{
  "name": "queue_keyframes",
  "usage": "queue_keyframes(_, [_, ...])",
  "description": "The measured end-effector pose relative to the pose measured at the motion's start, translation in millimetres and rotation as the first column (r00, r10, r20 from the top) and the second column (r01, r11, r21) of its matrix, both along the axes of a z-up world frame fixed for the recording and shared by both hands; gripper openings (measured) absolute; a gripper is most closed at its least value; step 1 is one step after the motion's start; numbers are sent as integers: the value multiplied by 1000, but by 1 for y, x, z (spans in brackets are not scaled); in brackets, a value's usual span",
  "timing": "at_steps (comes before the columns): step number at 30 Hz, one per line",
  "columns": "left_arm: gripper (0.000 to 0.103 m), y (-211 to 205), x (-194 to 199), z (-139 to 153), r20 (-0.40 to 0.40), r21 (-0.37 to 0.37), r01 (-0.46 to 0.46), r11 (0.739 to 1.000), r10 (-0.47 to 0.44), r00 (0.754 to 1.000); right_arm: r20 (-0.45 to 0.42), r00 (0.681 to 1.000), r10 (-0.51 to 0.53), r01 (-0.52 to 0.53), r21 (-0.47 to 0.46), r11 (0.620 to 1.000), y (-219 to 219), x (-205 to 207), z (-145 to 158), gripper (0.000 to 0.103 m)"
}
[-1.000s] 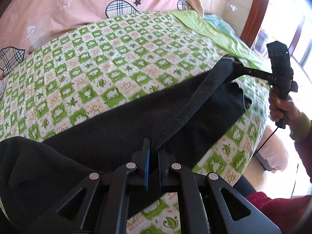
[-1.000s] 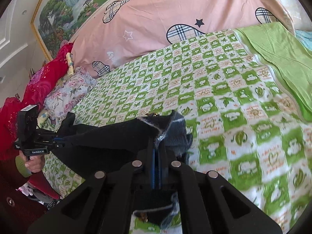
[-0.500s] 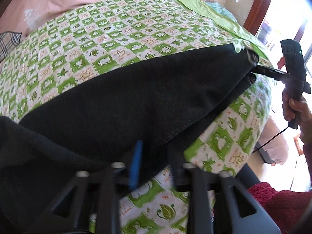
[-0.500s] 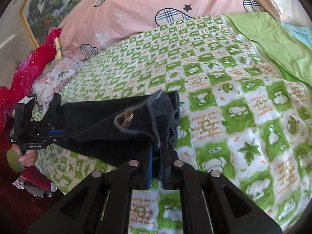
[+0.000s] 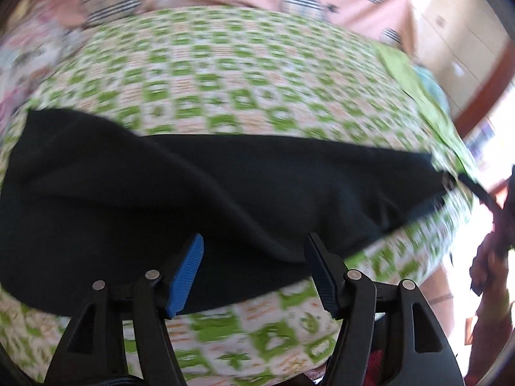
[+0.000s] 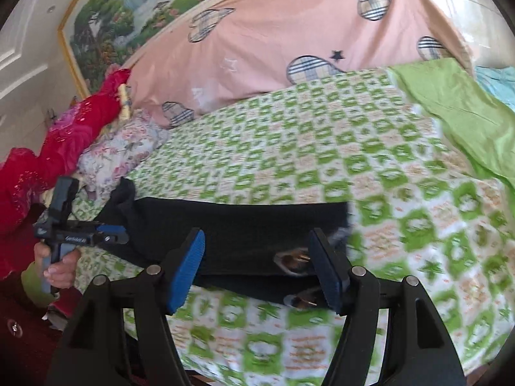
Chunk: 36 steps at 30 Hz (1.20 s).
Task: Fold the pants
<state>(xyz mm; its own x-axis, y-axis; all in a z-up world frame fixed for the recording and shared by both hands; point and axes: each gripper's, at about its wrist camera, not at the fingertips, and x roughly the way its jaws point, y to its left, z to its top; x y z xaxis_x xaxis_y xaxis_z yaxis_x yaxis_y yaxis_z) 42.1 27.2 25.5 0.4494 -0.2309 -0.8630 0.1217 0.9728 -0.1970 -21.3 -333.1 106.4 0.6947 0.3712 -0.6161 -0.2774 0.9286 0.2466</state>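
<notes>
Black pants [image 5: 225,186] lie flat across the green-and-white checked bedspread near the bed's front edge; they also show in the right wrist view [image 6: 238,228]. My left gripper [image 5: 254,267] is open, its jaws wide apart just above the pants' near edge. My right gripper [image 6: 257,263] is open over the other end of the pants, where the metal clasps [image 6: 294,260] show. In the right wrist view the left gripper [image 6: 112,234] sits at the far end. In the left wrist view the right gripper [image 5: 476,193] is blurred at the far right.
The checked bedspread [image 6: 322,148] covers the bed. A pink quilt with plaid hearts [image 6: 273,41] lies at the head. A green sheet [image 6: 457,106] lies along the right side. Red bedding [image 6: 58,148] and a floral pillow [image 6: 119,151] pile at the left.
Both grippers have opened and let go of the pants, which now lie flat on the bed. Both grippers have drawn back a little towards the bed's edge.
</notes>
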Motion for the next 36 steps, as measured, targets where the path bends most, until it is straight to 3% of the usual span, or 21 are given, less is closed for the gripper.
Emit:
queue_keyframes(2, [69, 18, 11, 3, -34, -6, -63, 998, 63, 997, -17, 999, 52, -52, 15, 999, 19, 9, -6, 67])
queue_keyframes(8, [71, 59, 55, 13, -102, 106, -214, 971, 224, 969, -75, 975, 211, -207, 48, 977, 82, 29, -30, 67])
queue_keyframes(12, [72, 95, 100, 12, -223, 54, -317, 947, 321, 920, -101, 940, 327, -324, 42, 945, 134, 44, -44, 67])
queue_keyframes(14, [72, 110, 117, 12, -257, 64, -356, 932, 360, 897, -110, 917, 384, -381, 47, 923, 160, 53, -50, 67])
queue_keyframes(20, [72, 130, 162, 2, -319, 159, -403, 901, 433, 843, -138, 846, 515, -516, 31, 856, 233, 78, -65, 67])
queue_keyframes(25, [70, 137, 181, -14, -336, 268, -367, 891, 443, 831, -178, 815, 551, -559, 4, 829, 270, 96, -82, 67])
queue_keyframes(26, [65, 139, 183, -17, -341, 280, -361, 889, 444, 829, -187, 812, 553, -563, -2, 827, 274, 98, -86, 67])
queue_keyframes(28, [46, 143, 185, -24, -349, 290, -352, 890, 441, 827, -209, 806, 554, -569, -10, 823, 280, 103, -93, 63])
queue_keyframes(29, [29, 145, 184, -25, -350, 289, -351, 890, 440, 827, -216, 802, 557, -572, -13, 820, 282, 105, -95, 56])
queue_keyframes(30, [18, 147, 182, -26, -346, 280, -354, 892, 438, 830, -223, 799, 558, -575, -15, 818, 285, 107, -97, 40])
queue_keyframes(32, [12, 149, 168, -22, -311, 266, -364, 893, 437, 844, -228, 802, 552, -572, -25, 820, 286, 109, -98, 23])
queue_keyframes(33, [10, 152, 161, -17, -287, 253, -372, 893, 437, 853, -228, 801, 553, -573, -25, 819, 286, 109, -97, 10])
queue_keyframes(36, [7, 161, 137, -5, -239, 193, -402, 895, 440, 866, -210, 799, 564, -581, -27, 813, 285, 106, -88, 8])
